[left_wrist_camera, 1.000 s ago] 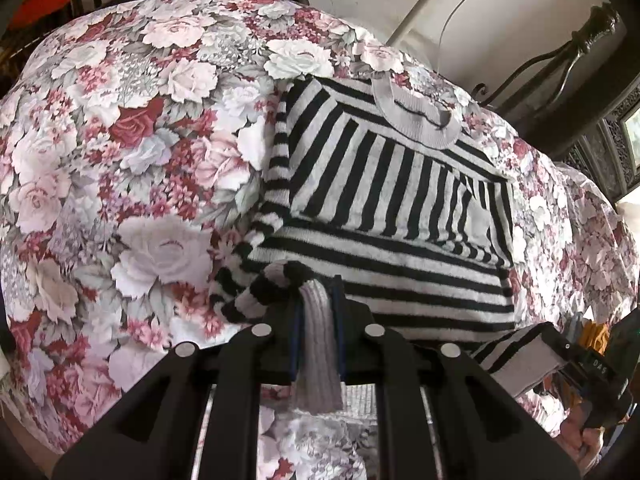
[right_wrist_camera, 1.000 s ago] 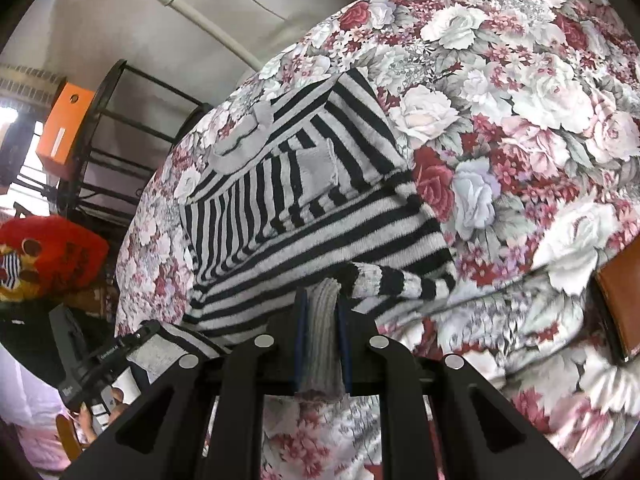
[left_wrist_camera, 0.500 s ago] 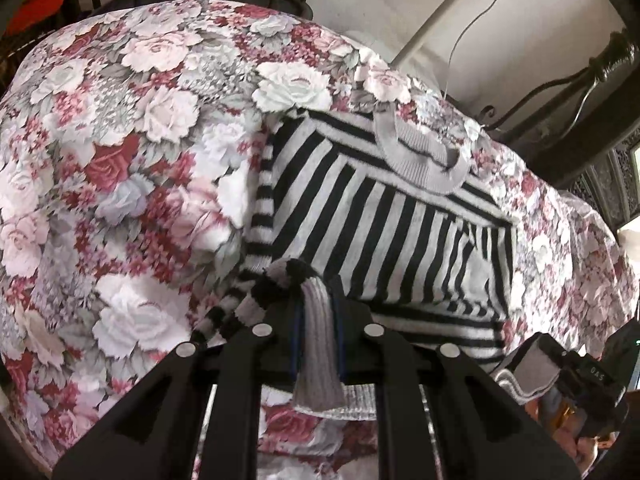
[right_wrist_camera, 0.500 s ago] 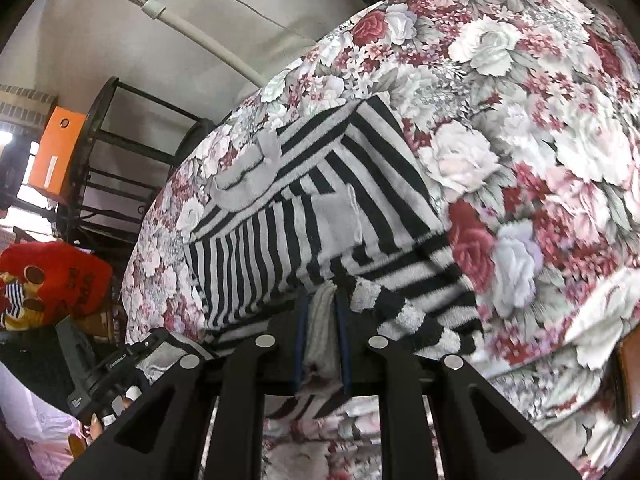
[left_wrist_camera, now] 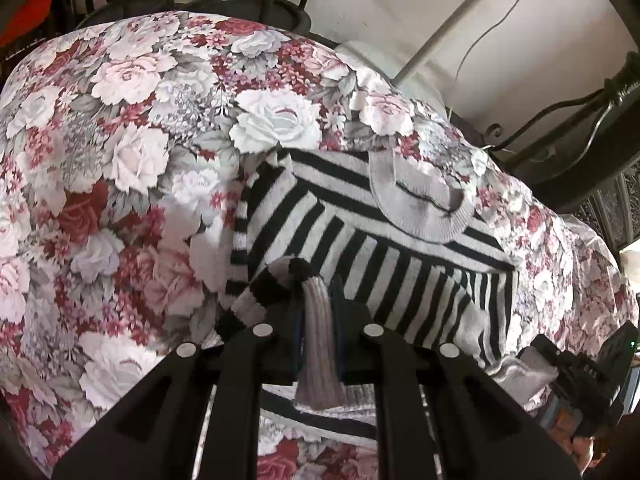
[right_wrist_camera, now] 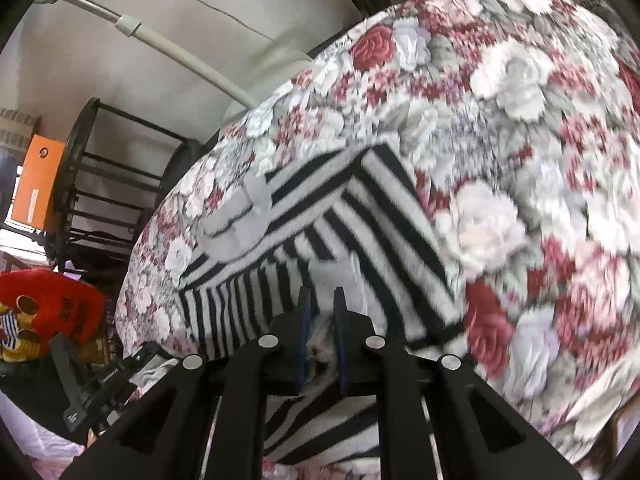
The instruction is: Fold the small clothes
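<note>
Folding step: the bottom hem of a striped sweater [left_wrist_camera: 360, 264] is being carried up over its own body towards the collar [left_wrist_camera: 424, 216], judged as the final half-fold.
Sweater position: it is laid flat on a rose-printed cloth [left_wrist_camera: 120, 152] covering the desk, collar at the far end, sleeves already turned in over the chest.
Left gripper [left_wrist_camera: 318, 320]: its jaws are pressed together on a grey ribbed strip of hem [left_wrist_camera: 318, 340], with a striped roll of knit bunched just beside the tips.
Right gripper [right_wrist_camera: 320, 320]: its jaws are closing, and pale knit is seen between them; the frame is blurred, so how firmly the fabric is caught cannot be told.
Progress: judged well along, with only the laying-down and release of the hem left.
Risk, slip: the right corner could be lost if too little knit is pinched there, and the fold would then fall crooked.
Risk, bunching: the rolled fabric by the left tips could be trapped under the fold, leaving a lump.
Risk, drag: the tucked sleeves could be pulled out of place if the hem is dragged across rather than lifted over.
Risk, skew: an uneven edge would result if one corner is set down ahead of the other.
Surroundings: dark metal chairs [left_wrist_camera: 240, 0] are seen beyond the desk.
</note>
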`<state>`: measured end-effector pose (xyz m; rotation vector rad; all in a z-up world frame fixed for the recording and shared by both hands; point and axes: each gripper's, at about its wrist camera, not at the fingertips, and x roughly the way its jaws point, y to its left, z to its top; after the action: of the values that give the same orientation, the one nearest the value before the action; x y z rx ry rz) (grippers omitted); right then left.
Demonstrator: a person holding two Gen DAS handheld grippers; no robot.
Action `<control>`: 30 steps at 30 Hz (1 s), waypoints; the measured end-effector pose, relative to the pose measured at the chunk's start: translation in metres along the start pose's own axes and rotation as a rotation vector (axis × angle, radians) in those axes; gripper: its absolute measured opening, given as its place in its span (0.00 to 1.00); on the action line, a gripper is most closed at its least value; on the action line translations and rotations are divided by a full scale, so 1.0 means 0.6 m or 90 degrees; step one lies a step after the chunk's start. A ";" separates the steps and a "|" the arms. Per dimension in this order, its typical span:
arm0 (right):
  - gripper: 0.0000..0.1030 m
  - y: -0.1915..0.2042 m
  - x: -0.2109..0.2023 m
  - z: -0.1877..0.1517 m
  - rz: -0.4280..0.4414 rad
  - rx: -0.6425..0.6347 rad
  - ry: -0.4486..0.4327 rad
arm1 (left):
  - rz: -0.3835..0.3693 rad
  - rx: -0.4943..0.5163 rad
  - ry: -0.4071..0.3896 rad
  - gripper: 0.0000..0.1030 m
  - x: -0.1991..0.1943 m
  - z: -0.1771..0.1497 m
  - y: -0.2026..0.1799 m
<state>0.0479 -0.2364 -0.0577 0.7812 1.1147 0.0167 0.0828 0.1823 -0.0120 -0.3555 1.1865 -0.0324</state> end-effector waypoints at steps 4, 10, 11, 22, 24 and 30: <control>0.11 -0.006 0.022 0.035 -0.001 0.011 -0.002 | -0.001 -0.010 0.003 0.11 0.021 0.023 0.000; 0.11 -0.003 0.061 0.068 -0.007 0.007 0.004 | 0.006 -0.011 0.008 0.11 0.053 0.058 -0.004; 0.11 -0.001 0.066 0.076 -0.009 0.006 0.003 | 0.006 -0.011 0.008 0.11 0.057 0.065 -0.004; 0.09 0.031 0.114 0.145 -0.001 -0.022 -0.027 | 0.028 -0.020 0.025 0.11 0.117 0.105 0.005; 0.09 0.031 0.125 0.152 -0.007 -0.028 -0.027 | 0.034 -0.014 0.025 0.11 0.129 0.112 0.002; 0.07 0.018 0.145 0.168 -0.018 -0.029 -0.031 | 0.048 0.004 0.027 0.11 0.159 0.129 -0.011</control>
<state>0.1738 -0.2511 -0.0998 0.7219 1.0763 -0.0010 0.1911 0.1756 -0.0707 -0.3051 1.2405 0.0216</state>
